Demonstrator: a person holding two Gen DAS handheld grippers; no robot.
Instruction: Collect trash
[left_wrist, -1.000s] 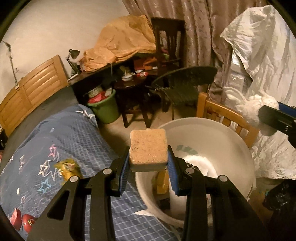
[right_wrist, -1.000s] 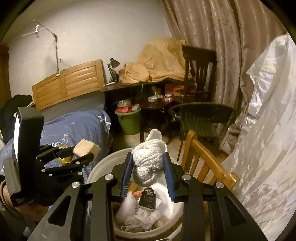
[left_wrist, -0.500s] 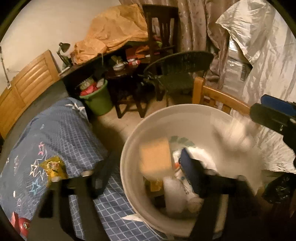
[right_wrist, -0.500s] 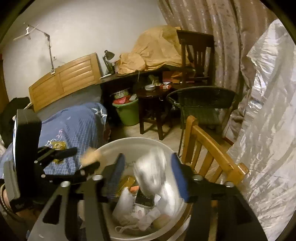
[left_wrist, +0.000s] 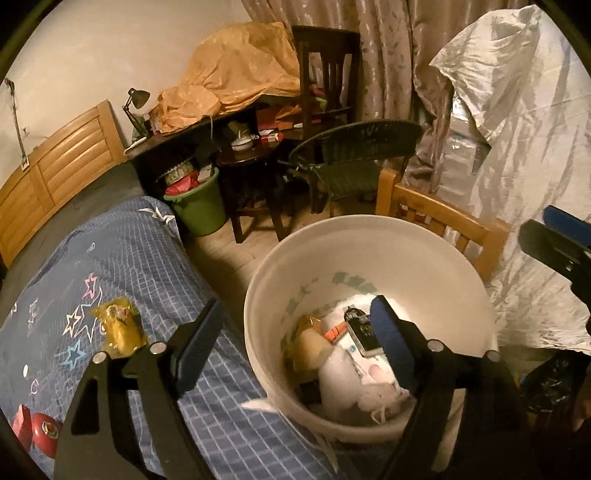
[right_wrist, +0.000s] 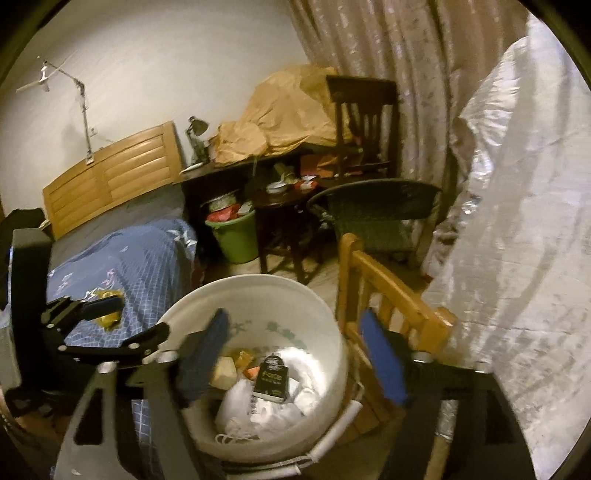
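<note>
A white bucket (left_wrist: 369, 236) stands beside the bed and holds several pieces of trash: the tan sponge (left_wrist: 312, 343), white wads (left_wrist: 343, 387) and a black packet (left_wrist: 360, 328). My left gripper (left_wrist: 295, 339) is open and empty above the bucket's near rim. My right gripper (right_wrist: 295, 350) is open and empty over the same bucket (right_wrist: 207, 299); the sponge (right_wrist: 225, 371) and white wad (right_wrist: 266, 406) lie inside. A yellow wrapper (left_wrist: 120, 328) lies on the blue bed cover.
A wooden chair (left_wrist: 439, 218) stands behind the bucket, white plastic sheeting (left_wrist: 524, 147) at the right. A green bin (left_wrist: 199, 210), dark table (left_wrist: 251, 162) and wicker chair (left_wrist: 351, 162) stand farther back. Red items (left_wrist: 40, 428) lie on the bed at the lower left.
Both grippers opened. The sponge dropped from the left one and the white wad from the right one into the bucket.
</note>
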